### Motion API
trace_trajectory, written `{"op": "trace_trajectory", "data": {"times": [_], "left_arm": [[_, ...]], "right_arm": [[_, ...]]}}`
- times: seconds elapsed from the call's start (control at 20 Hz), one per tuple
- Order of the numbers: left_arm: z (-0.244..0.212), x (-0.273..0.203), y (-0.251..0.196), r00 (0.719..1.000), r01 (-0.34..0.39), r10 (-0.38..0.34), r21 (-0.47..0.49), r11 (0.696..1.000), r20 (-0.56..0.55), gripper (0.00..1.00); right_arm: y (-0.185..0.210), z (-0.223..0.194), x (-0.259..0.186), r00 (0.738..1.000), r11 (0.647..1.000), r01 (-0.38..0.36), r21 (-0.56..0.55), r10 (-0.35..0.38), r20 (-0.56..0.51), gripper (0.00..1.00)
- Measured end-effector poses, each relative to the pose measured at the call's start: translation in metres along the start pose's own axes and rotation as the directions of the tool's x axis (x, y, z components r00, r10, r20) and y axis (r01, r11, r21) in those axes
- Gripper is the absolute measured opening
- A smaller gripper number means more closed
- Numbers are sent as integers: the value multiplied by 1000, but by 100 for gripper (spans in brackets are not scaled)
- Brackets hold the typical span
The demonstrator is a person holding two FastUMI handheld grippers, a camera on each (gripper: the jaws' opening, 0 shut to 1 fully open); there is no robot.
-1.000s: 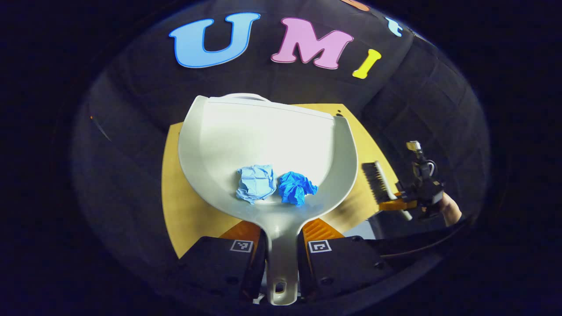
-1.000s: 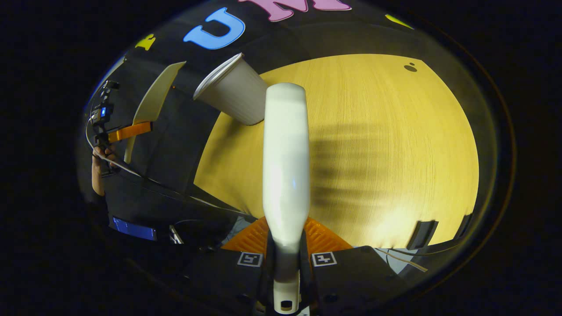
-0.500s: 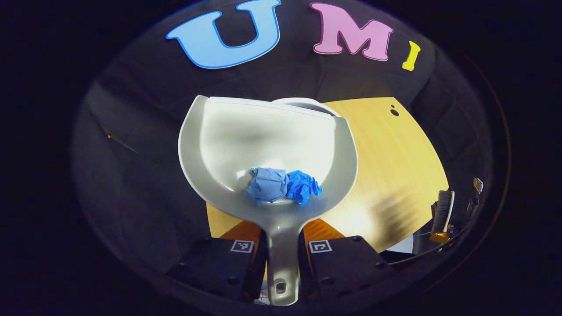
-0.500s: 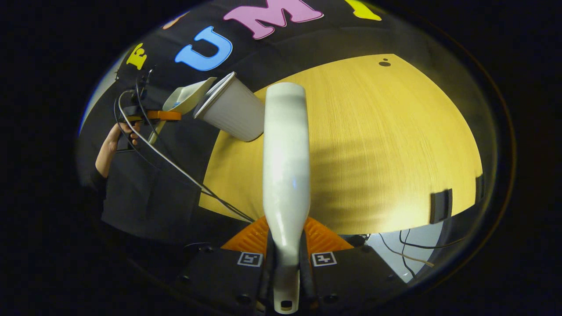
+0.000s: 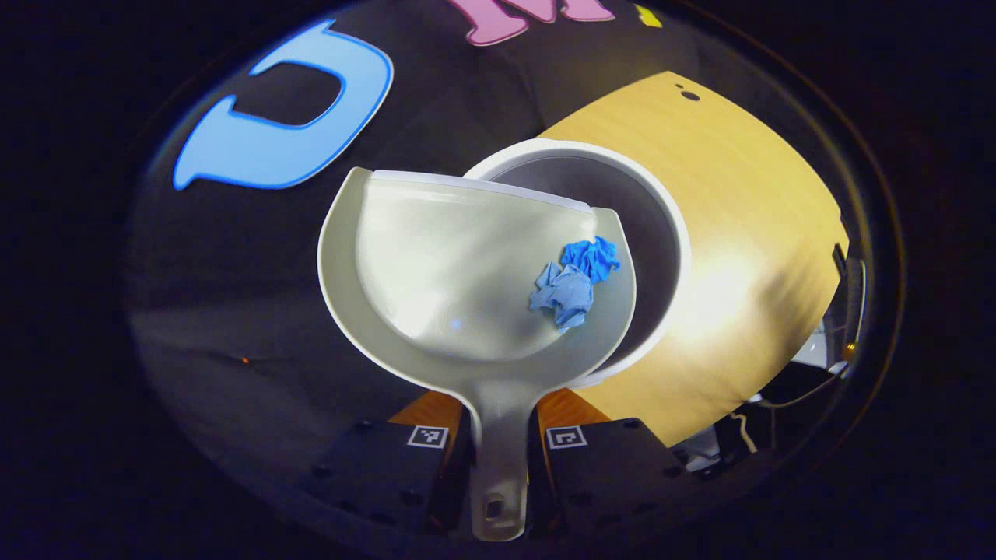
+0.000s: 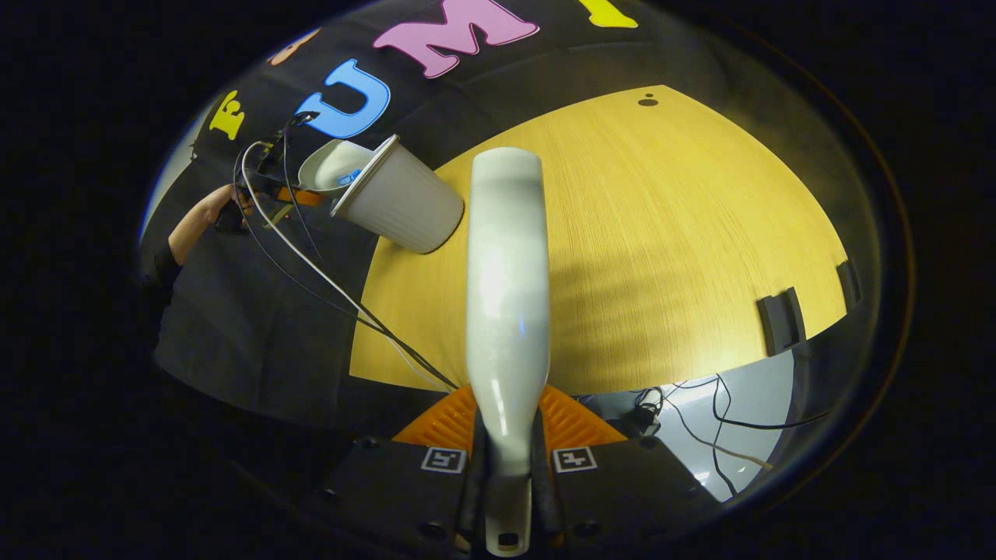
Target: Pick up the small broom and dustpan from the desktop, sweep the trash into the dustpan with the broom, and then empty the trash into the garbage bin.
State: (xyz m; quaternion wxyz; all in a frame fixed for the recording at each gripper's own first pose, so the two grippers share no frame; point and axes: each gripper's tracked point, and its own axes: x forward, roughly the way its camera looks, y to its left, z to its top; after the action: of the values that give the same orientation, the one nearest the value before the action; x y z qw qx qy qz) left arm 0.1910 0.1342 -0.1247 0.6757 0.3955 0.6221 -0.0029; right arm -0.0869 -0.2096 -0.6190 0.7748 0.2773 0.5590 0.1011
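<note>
Clamping the dustpan (image 5: 459,272) by its handle, left gripper (image 5: 498,459) has both fingers pressed on the stem at bottom of the left gripper view. Square black-and-white marker tags sit on each finger block; no readable text on them. Pan tipped toward its right side, two crumpled blue paper wads (image 5: 574,278) slid up against the pan's right rim, touching each other. That rim overlaps the open mouth of the white garbage bin (image 5: 661,233), which stands on the yellow wood table (image 5: 747,202) near its edge. Small dark hole in the tabletop farther back.

Right gripper (image 6: 507,467) pinched shut on the white broom (image 6: 506,288) handle, both fingers against it; bristles not visible, the handle's back faces the camera. Same kind of marker tags on its blocks, nothing legible. Broom held above the table's near edge. Farther off in the right gripper view, dustpan sits tilted at the bin's rim, a hand (image 6: 229,210) gripping the other gripper, cables trailing down. Two dark clips on the table's right edge. Cables on grey floor below.
</note>
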Motion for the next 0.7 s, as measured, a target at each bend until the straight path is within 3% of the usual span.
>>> {"op": "trace_trajectory", "data": {"times": [0.15,0.4,0.5,0.7], "left_arm": [[9,-7,4,995,-93,96,150,984,-15,29],[11,-8,12,978,-194,209,298,935,-16,29],[9,-9,11,977,-202,212,278,939,-6,30],[14,-6,4,988,-138,134,67,988,71,29]], "right_arm": [[-5,-5,-1,1000,1000,4,15,-4,0,26],[-13,-11,3,1000,999,20,40,-21,5,26],[-15,-10,4,1000,999,24,45,-24,3,26],[-18,0,9,1000,999,27,34,-27,2,26]]}}
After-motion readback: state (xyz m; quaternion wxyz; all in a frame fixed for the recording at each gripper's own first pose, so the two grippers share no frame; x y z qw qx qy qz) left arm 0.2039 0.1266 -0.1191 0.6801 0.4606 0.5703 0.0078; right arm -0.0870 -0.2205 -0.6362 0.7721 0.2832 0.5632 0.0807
